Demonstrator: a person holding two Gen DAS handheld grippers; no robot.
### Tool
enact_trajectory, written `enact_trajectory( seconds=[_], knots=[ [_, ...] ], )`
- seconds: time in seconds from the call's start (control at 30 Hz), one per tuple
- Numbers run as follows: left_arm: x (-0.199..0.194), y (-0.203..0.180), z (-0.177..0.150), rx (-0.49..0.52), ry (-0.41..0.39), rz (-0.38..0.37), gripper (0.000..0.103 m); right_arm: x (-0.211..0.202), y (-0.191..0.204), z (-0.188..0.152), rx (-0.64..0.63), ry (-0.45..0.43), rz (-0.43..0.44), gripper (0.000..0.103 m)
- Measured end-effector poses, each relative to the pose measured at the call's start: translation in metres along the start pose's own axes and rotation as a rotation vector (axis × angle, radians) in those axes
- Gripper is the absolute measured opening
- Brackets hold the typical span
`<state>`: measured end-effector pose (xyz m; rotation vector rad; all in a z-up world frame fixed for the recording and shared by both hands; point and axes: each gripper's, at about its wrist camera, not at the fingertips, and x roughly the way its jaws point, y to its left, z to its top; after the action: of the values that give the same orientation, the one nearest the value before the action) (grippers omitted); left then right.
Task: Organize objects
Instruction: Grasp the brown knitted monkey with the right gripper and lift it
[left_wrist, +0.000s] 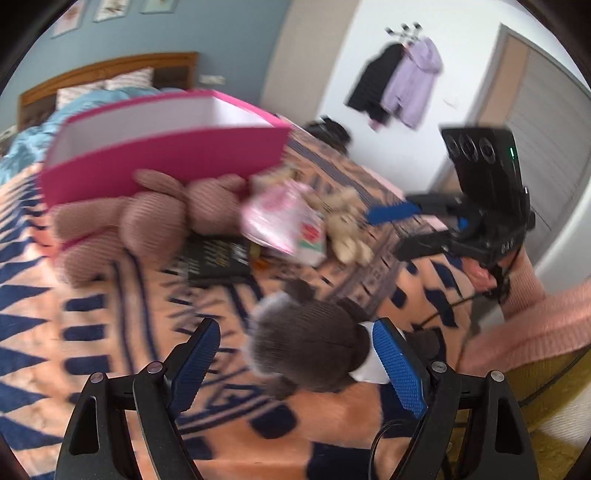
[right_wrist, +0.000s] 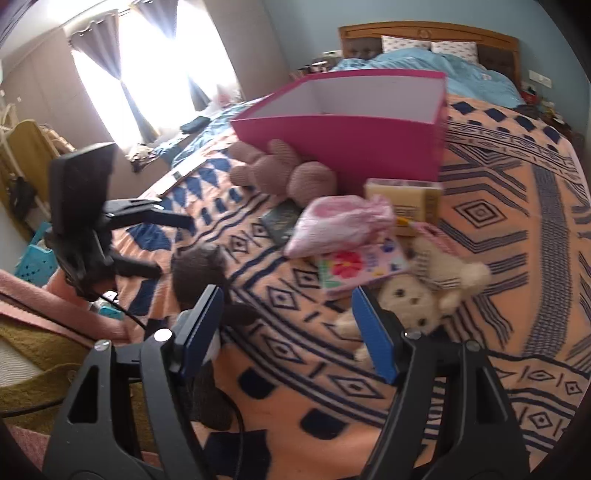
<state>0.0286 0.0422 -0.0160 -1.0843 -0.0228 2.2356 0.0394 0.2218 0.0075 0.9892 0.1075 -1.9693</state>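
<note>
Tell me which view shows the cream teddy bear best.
The right wrist view: the cream teddy bear lies close to the camera, its face visible, just beyond the right gripper. The left wrist view shows it only small and blurred, farther off beside the pink pouch.

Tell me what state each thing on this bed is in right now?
Pink box: open, empty as far as seen.
Brown plush: lying between the open left gripper pads, not gripped.
Cream bear: lying loose.
Right gripper: open, empty.
</note>
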Motion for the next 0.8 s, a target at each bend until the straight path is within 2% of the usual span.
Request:
enact_trajectory(
  seconds=[0.07, 0.13, 0.17, 0.2, 0.3, 0.4, 0.5, 0.57, 0.63, 0.8],
  knots=[
    [0.013, -0.006, -0.001, 0.013, 0.035, 0.025, 0.086, 0.008, 0.004, 0.000, -0.004, 0.013, 0.005, 0.074],
    [0.022, -0.002, -0.003, -0.028, 0.056, 0.017, 0.078, 0.014, 0.008, -0.002, -0.007, 0.023, 0.013, 0.074],
    [0.021, 0.002, -0.003, -0.054, 0.049, -0.007, 0.063, 0.018, 0.011, -0.003, -0.009, 0.027, 0.021, 0.073],
    [0.020, 0.005, -0.003, -0.074, 0.041, -0.019, 0.060, 0.020, 0.012, -0.003, -0.011, 0.027, 0.029, 0.074],
    [0.013, 0.016, -0.001, -0.113, -0.003, 0.077, 0.057, 0.027, 0.015, -0.003, -0.018, 0.027, 0.041, 0.074],
    [0.004, 0.041, 0.001, -0.236, -0.051, 0.076, 0.057, 0.032, 0.015, -0.002, -0.005, 0.025, 0.052, 0.074],
    [0.002, 0.059, 0.001, -0.342, -0.087, 0.156, 0.058, 0.038, 0.019, 0.000, 0.003, 0.012, 0.060, 0.073],
    [0.006, 0.073, -0.002, -0.432, -0.093, 0.134, 0.060, 0.046, 0.026, 0.003, 0.004, 0.003, 0.077, 0.073],
    [0.009, 0.076, -0.003, -0.447, -0.093, 0.124, 0.061, 0.057, 0.034, 0.005, -0.010, 0.002, 0.083, 0.073],
    [0.000, 0.066, 0.004, -0.354, -0.093, 0.191, 0.067, 0.093, 0.051, 0.006, -0.052, 0.061, 0.053, 0.073]
  ],
)
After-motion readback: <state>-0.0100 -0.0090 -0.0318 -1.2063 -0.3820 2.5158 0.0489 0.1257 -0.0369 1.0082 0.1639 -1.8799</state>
